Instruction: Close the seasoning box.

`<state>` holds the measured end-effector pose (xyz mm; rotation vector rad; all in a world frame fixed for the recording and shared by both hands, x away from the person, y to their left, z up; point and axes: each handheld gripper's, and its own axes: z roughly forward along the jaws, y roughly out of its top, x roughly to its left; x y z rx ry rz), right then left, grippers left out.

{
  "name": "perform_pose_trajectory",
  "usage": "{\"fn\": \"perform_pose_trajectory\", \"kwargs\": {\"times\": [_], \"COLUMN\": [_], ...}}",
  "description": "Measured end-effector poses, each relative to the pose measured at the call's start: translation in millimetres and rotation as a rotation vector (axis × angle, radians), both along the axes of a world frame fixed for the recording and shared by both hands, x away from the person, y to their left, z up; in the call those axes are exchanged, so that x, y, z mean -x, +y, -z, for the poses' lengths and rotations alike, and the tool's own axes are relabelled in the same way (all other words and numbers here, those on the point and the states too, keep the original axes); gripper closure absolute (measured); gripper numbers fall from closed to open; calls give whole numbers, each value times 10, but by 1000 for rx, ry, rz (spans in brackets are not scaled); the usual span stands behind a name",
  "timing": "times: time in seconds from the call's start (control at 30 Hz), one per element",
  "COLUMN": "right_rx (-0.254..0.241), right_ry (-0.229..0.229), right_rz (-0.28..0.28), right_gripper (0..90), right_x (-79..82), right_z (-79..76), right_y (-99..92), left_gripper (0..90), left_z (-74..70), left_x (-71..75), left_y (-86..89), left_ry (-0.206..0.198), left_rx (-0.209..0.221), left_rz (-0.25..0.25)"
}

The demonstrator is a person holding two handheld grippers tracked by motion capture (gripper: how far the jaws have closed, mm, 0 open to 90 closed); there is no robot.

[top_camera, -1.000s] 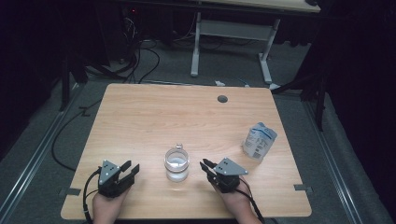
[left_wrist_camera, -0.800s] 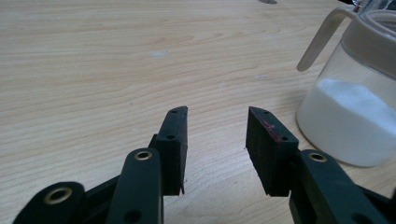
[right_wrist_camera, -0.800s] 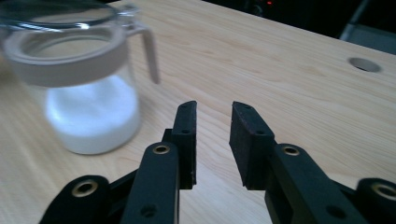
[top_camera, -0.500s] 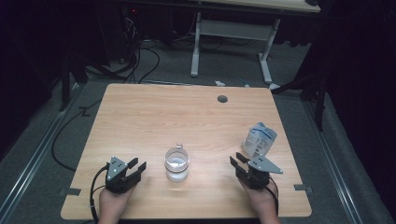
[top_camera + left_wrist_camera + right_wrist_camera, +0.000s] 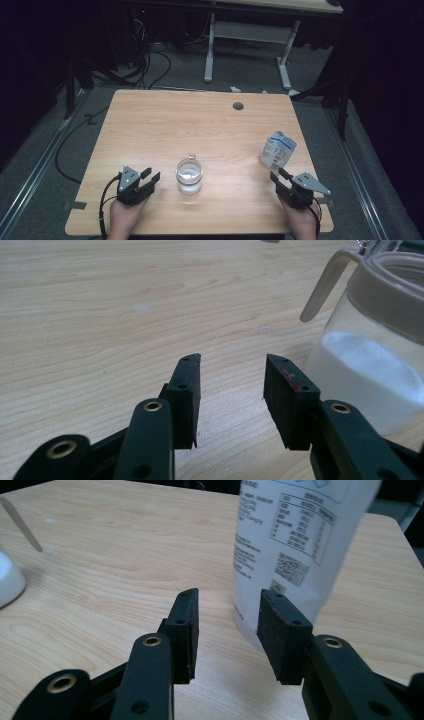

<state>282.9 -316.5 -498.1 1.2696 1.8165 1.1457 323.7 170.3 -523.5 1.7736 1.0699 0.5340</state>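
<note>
A glass jar (image 5: 189,176) holding white powder stands near the table's front, its lid flipped up. My left gripper (image 5: 148,178) rests open to the left of it, apart from it. In the left gripper view, the jar (image 5: 370,360) stands beside the right jaw and nothing lies between the open jaws of the left gripper (image 5: 232,390). A white pouch (image 5: 277,149) with blue print stands upright at the right. My right gripper (image 5: 278,175) is just in front of it; its jaws have just been opening. The pouch (image 5: 295,540) rises behind the right gripper (image 5: 227,627), with nothing between the jaws.
The wooden table (image 5: 200,125) has a round cable hole (image 5: 238,106) near its far edge. The right gripper is close to the table's right front corner. On the floor beyond are cables (image 5: 150,65) and a white-legged desk (image 5: 250,35).
My right gripper has moved from beside the jar rightward to the pouch, and its jaws have spread wider. The left gripper has barely shifted.
</note>
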Motion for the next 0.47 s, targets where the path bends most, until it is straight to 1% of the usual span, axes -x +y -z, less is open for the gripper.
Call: {"fn": "perform_pose_trajectory", "kwargs": {"times": [0.03,0.17,0.47], "right_rx": [7,20,19], "right_ry": [3,8,8], "right_rz": [-11,-28,-41], "right_gripper": [603,599,588], "right_x": [-7,-27,-48], "right_z": [10,33,25], "right_y": [42,93,131], "left_gripper": [589,589,586], "left_z": [-2,-4,-4], "left_x": [4,8,28], "left_y": [9,24,40], "left_ry": [0,0,-1], "left_rx": [0,3,-3], "left_rz": [-2,-7,-9]}}
